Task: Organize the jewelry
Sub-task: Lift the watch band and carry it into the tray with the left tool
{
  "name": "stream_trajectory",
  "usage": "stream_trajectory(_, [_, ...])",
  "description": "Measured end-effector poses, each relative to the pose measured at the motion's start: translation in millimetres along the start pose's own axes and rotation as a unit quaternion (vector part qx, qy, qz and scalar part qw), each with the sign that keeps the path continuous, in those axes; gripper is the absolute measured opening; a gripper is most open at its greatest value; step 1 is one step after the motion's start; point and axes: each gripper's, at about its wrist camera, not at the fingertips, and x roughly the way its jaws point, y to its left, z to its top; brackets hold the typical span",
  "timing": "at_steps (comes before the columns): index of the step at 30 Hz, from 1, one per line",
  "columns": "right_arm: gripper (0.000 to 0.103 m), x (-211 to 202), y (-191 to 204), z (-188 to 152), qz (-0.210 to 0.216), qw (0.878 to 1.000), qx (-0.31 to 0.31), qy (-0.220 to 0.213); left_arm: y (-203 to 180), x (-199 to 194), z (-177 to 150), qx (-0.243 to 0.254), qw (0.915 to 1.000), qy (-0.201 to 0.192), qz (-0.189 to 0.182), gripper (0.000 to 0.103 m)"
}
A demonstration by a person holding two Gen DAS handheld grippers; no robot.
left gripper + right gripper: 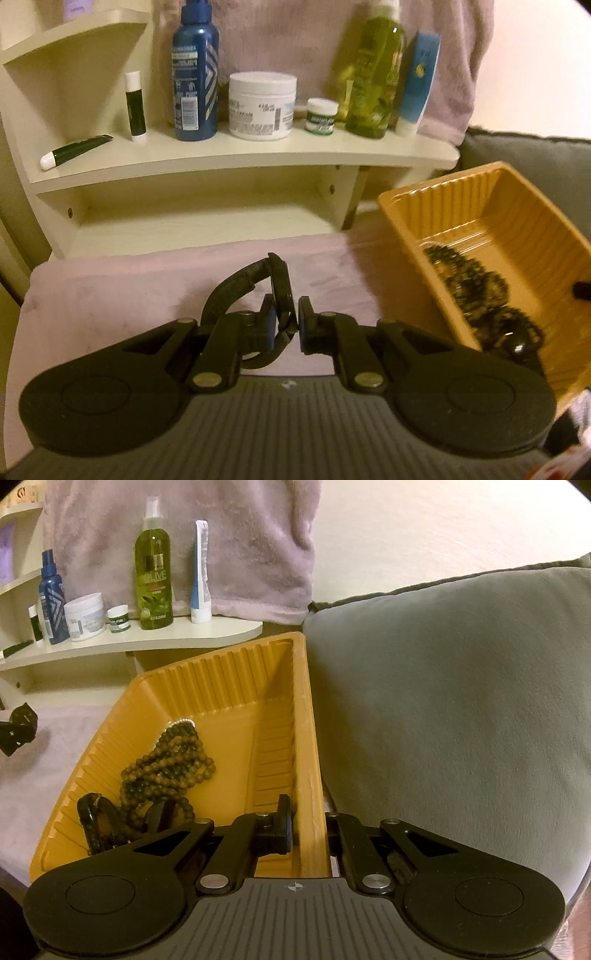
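Far left: pale shelf unit [236, 155] carrying small tube, stick, blue bottle [195, 74], white jar [261, 105], little green-labelled jar, green bottle [373, 74], blue-and-white tube. Lilac towel draped behind.

Left gripper [287, 325]: nearly closed, pads pinching a black watch [280, 291] by its case, strap looping off to the left. Watch held clear above the lilac cloth-covered surface [110, 295]; no other contact visible.

Right of it: orange ribbed tray [229, 672] resting on the same surface, set at an angle. Inside: dark beaded strands [173, 760] heaped toward the near-left wall, plus a black glossy clasp-like piece [90, 812]; exact kind of item not clear.

Right gripper [308, 834]: closed on the tray's right wall, one finger inside, one outside. Apparently steadying the tray.

Far right: grey cushion [461, 701] pressed against the tray's outer side; plain cream wall above.

Step in hand, judged: watch picked up, transfer to tray pending. Next move calls for carrying rightward over the tray's near rim, lowering onto bare floor beside the beads, then releasing. Risk: dangling strap catching on rim or snagging in beads.

Lighting dim, yellowish; left view slightly blurred.
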Motion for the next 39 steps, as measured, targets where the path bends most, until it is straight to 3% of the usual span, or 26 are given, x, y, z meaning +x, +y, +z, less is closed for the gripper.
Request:
stream_trajectory(6, [0.006, -2.3, 0.7, 0.5, 0.003, 1.000, 0.002, -0.004, -11.2, -16.3, 1.3, -0.021, 0.9996, -0.010, -0.018, 0.011])
stream_trajectory(18, [0.006, -4.9, 2.0, 1.2, 0.006, 1.000, 0.006, -0.009, -48.3, -28.5, 9.1, -0.001, 0.9981, -0.018, -0.059, 0.011])
stream_trajectory(39, [0.006, -1.2, -6.3, 0.1, 0.018, 1.000, 0.014, -0.007, -135.9, 3.9, 15.0, 0.061, 0.9891, 0.020, -0.133, 0.011])
